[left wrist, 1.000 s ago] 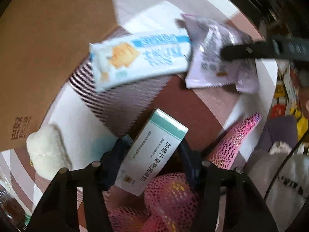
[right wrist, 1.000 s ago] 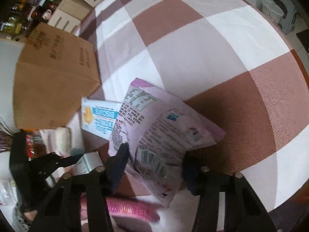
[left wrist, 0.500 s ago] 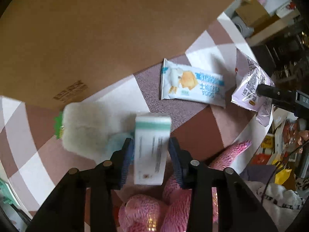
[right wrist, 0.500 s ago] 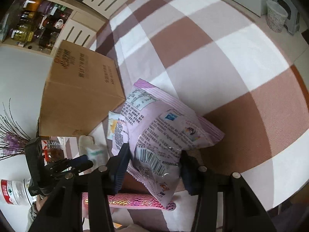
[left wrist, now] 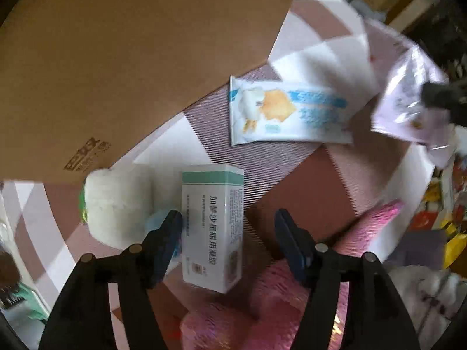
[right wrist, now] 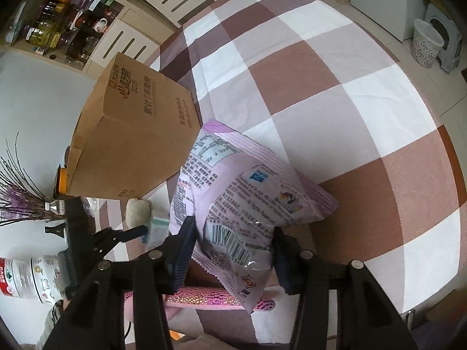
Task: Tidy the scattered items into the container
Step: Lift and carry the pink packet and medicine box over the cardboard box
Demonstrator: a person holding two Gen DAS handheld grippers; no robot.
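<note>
My left gripper [left wrist: 229, 227] is open, its jaws standing either side of a white and green medicine box [left wrist: 212, 226] with a gap on the right. It also shows in the right wrist view [right wrist: 128, 233]. My right gripper [right wrist: 232, 246] is shut on a purple snack bag [right wrist: 245, 201] and holds it above the table; the bag also shows in the left wrist view [left wrist: 408, 108]. The brown cardboard box [right wrist: 131, 143] stands on the table, filling the upper left of the left wrist view [left wrist: 131, 58]. A blue and white biscuit packet [left wrist: 286, 113] lies flat.
A white fluffy item [left wrist: 116, 207] sits by the box corner. A pink netted thing [left wrist: 292, 306] lies under the left gripper. The checked tablecloth [right wrist: 321, 73] stretches away to the right. Bottles [right wrist: 17, 277] and dried purple flowers [right wrist: 17, 198] stand at the left.
My left gripper has opened and the medicine box has left its grip. My right gripper has risen with the purple bag.
</note>
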